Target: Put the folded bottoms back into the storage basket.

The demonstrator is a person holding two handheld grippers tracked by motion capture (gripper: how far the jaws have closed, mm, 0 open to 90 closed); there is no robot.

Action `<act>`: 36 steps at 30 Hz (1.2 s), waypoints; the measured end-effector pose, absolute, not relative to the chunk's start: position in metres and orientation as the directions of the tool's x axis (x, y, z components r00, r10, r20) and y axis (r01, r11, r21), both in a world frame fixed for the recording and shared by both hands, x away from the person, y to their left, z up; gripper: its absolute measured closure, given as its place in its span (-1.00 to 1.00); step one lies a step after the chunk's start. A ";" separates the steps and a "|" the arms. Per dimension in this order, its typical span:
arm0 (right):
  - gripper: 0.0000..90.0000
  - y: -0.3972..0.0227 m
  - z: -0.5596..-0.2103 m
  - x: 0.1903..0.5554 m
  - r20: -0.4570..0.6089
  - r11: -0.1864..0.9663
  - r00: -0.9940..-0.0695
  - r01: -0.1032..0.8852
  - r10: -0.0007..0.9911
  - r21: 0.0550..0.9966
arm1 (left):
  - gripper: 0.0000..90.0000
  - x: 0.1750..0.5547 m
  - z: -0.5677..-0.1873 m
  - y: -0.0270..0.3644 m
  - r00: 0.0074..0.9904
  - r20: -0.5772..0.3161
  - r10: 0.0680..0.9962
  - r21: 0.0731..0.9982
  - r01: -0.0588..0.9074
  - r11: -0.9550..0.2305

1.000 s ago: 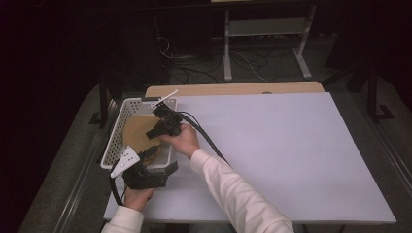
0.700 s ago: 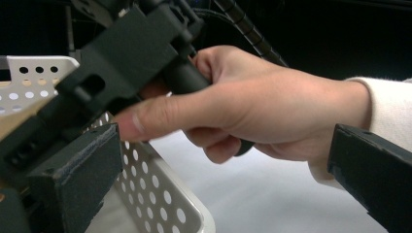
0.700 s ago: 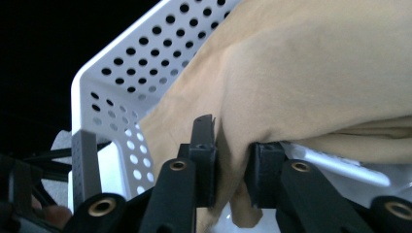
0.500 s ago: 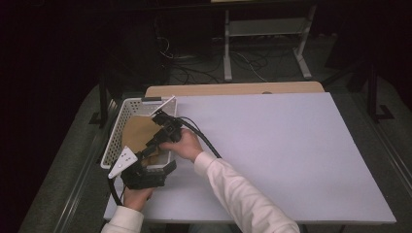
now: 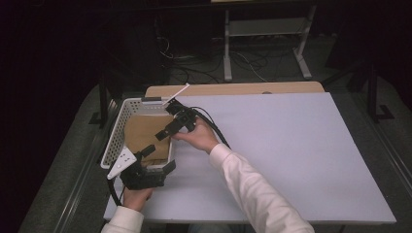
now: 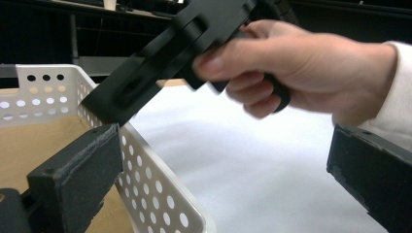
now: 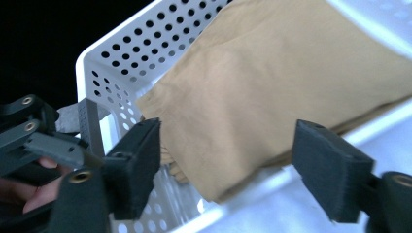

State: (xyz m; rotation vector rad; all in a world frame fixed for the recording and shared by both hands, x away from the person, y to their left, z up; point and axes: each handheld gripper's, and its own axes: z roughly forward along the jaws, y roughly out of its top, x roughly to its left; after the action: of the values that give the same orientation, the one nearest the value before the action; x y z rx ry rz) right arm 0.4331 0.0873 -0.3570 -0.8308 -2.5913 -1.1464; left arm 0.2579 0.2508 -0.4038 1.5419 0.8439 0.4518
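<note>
A white perforated basket (image 5: 114, 141) sits at the table's left edge with a tan cloth (image 5: 143, 133) lying flat in it. My right gripper (image 5: 163, 132) hangs just over the cloth's right side, angled down toward the left. Its jaws have just been opening, and nothing is between them. In the right gripper view the right gripper (image 7: 226, 141) stands open above the cloth (image 7: 272, 77) and the basket wall (image 7: 131, 48). My left gripper (image 5: 159, 158) is open at the basket's near corner. In the left gripper view the left gripper (image 6: 223, 141) straddles the basket wall (image 6: 160, 189) without pressing it.
The white tabletop (image 5: 291, 145) stretches to the right of the basket. A strip of wooden table (image 5: 233, 90) shows behind it. A metal stand (image 5: 265, 43) and cables lie on the dark floor beyond.
The right gripper has let go of the cloth, opened, and moved up and to the right. The cloth now lies flat in the basket. The left gripper has stayed put.
</note>
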 end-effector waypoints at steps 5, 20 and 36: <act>-0.72 0.069 -0.352 0.435 0.358 0.524 -0.825 0.557 0.437 0.644 | -1.00 0.259 -0.404 0.249 0.659 -0.181 0.730 0.968 0.249 0.016; -1.00 0.025 -0.346 0.437 0.350 0.471 -0.814 0.561 0.464 0.681 | -1.00 0.260 -0.405 0.248 0.658 -0.179 0.731 0.966 0.258 0.004; -1.00 -0.001 -0.340 0.435 0.333 0.452 -0.817 0.548 0.472 0.704 | -1.00 0.261 -0.406 0.247 0.656 -0.177 0.734 0.964 0.265 -0.005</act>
State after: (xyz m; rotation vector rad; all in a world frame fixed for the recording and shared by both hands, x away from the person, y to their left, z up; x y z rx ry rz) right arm 0.4348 -0.0007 -0.3400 -0.9155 -2.6003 -1.3114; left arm 0.2612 0.2465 -0.4063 1.5782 0.8488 0.4506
